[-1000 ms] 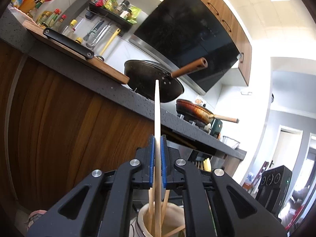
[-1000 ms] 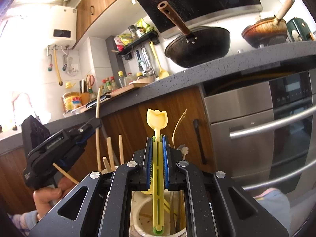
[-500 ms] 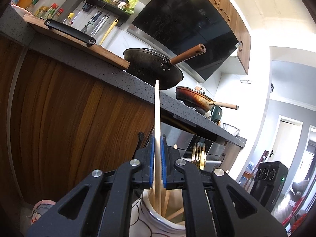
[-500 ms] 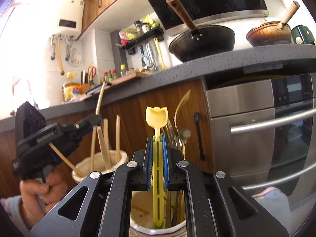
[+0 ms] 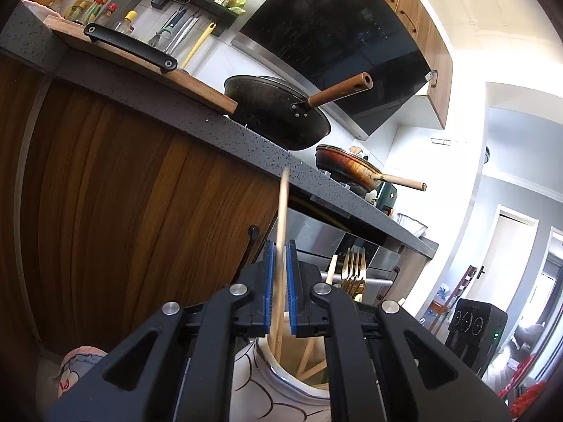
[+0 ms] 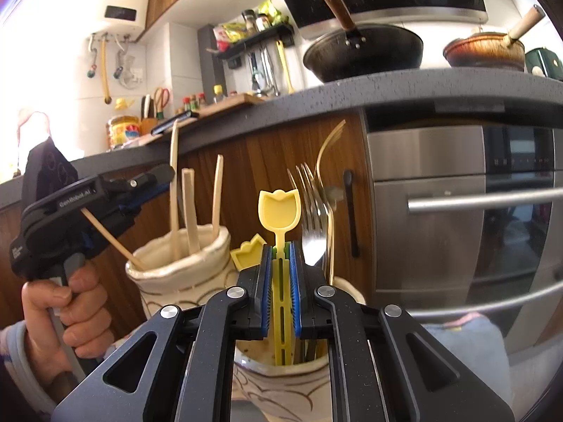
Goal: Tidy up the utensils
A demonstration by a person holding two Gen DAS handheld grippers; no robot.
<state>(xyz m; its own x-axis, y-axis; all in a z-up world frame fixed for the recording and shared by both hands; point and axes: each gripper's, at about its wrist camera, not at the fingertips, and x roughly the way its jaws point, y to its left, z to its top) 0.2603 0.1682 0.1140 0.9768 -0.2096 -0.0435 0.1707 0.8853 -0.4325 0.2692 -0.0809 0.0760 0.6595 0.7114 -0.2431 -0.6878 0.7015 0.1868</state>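
Left gripper [image 5: 278,274]: blue pads stood slightly apart with a wooden chopstick [image 5: 281,232] running up between them. A thin gap showed on each side of the stick, so it appeared released rather than pinched. The chopstick's lower end sat inside the cream ceramic holder [image 5: 281,383] directly below the fingertips, where other chopsticks leaned. Just right of the fingers, gold fork tines [image 5: 353,267] stood up.

Right gripper [image 6: 280,274]: pads were closed against the slotted handle of a yellow tulip-shaped spoon [image 6: 279,211], bowl end upward above the fingertips, handle tip down inside a second cream holder [image 6: 281,387] directly beneath. Just right of the fingertips, steel forks [image 6: 311,211] stood in that same holder; a second yellow spoon bowl [image 6: 248,253] showed just left.

Further left in the right wrist view, the left gripper appeared over the chopstick holder [image 6: 183,267], held by the person's left hand [image 6: 67,309].

Beyond both tools: wooden cabinet front [image 5: 123,193], dark speckled counter [image 5: 246,137] above it, a black wok [image 5: 278,112] and a brown pan [image 5: 348,168] on top. An oven front [image 6: 457,211] stood beyond and right of the right gripper.
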